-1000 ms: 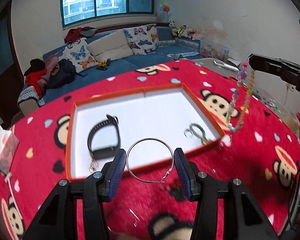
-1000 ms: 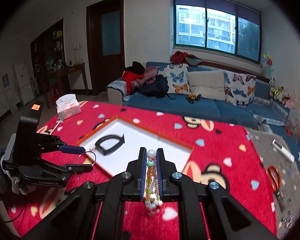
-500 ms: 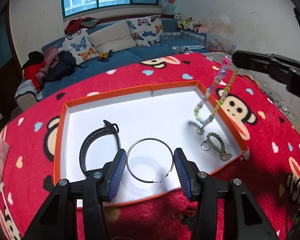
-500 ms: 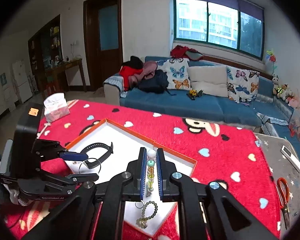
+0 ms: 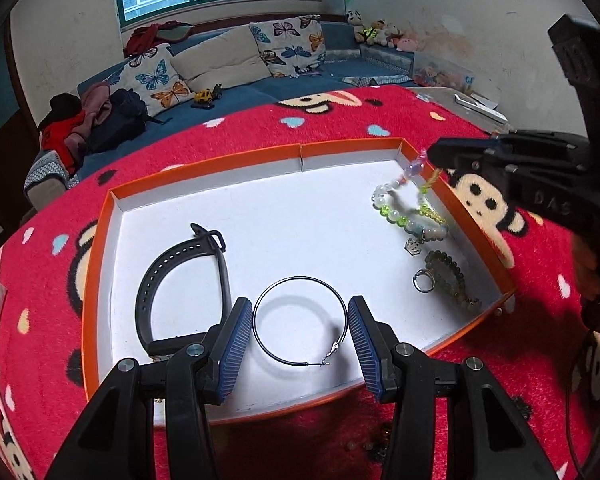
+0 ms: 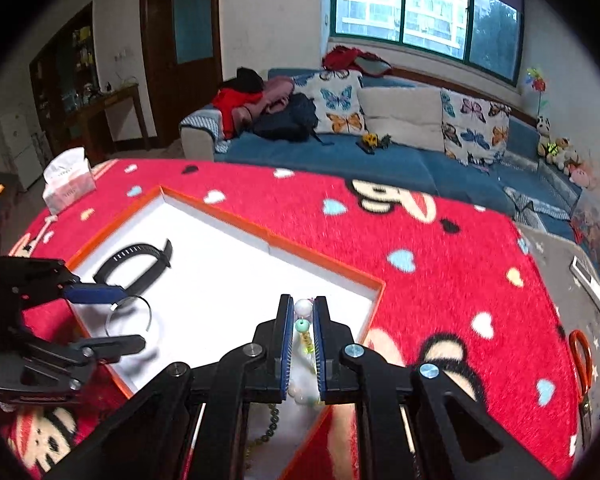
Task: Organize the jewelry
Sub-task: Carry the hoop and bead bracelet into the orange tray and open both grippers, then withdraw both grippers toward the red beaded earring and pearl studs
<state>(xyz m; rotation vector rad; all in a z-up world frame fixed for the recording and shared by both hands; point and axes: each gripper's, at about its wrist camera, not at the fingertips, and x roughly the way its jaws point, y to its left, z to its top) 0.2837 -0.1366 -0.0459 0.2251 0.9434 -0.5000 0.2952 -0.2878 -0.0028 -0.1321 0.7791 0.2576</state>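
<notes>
Over the white floor of the orange-rimmed tray [image 5: 104, 240], both tongs are bringing jewelry in. The left gripper [image 5: 300, 336] has its blue pads spread about as wide as the thin hoop earring [image 5: 300, 322] that sits between them; the hoop touches or nearly touches each pad and casts a shadow on the tray below, so it looks lightly braced and still off the floor. The right gripper [image 6: 303, 320] is closed almost fully on the top of a beaded bracelet [image 5: 410, 210], pinching a white and a teal bead, while the lower loop of green and pale beads with its small crown charm already rests on the tray near the right wall. Just beside it lie a ring [image 5: 423, 280] and a dark bead bracelet [image 5: 448, 276]; a black watch strap [image 5: 180, 276] lies at the left.

To finish well, I would lower the right tongs a little so the beads go slack, then open them and lift straight up, keeping clear of the ring. The hoop should come down flat in the bare middle before the left pads widen, since a springy wire can flick sideways
</notes>
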